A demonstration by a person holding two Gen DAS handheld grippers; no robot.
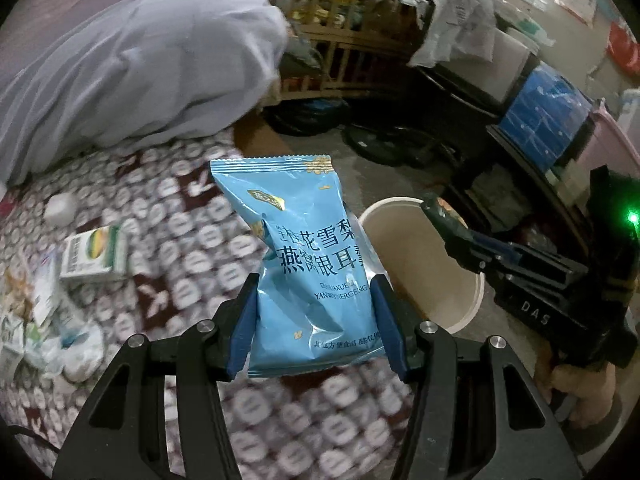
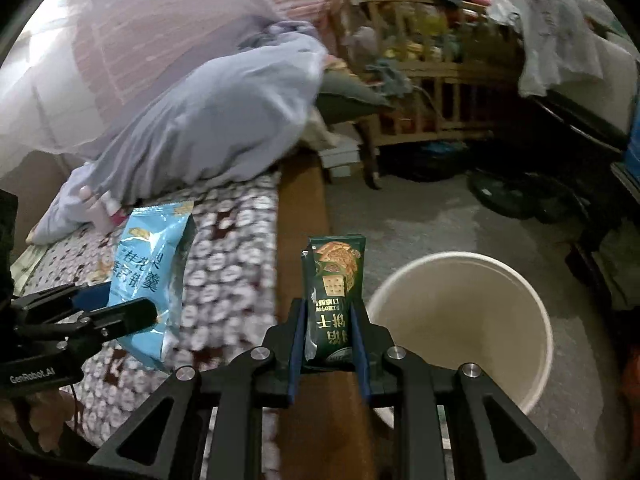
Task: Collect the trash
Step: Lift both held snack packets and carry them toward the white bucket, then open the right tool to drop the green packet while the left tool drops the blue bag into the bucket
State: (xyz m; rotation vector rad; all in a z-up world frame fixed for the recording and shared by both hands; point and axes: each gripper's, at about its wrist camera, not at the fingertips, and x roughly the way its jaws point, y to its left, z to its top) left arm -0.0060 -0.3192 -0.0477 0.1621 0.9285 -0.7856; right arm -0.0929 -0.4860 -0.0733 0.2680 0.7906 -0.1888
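A: Where is the trash sitting right now?

B: Both pieces are being held up in the air. The left gripper [image 1: 316,320] is clamping its fingers [image 1: 242,320] on the lower half of a blue snack bag [image 1: 304,248], above the patterned bed cover [image 1: 180,220]. The right gripper [image 2: 328,344] is pinching a narrow green cracker wrapper [image 2: 334,292] by its lower end, over the bed's brown edge, with the beige bin [image 2: 460,312] standing on the floor just beside it.

A: How are they going to handle?

B: I'm judging both as light, thin, crinkly film. The blue bag is looking puffy and slick, so the grip low across its width is the safer one. The green wrapper is looking flat and floppy above the fingers, so it may lean.

A: Anything you're struggling to see?

B: The bed and background are blurring. The small box [image 1: 94,256] and the heap of packets [image 1: 36,320] at the left edge are hard to read, and I cannot tell whether either bag is empty.
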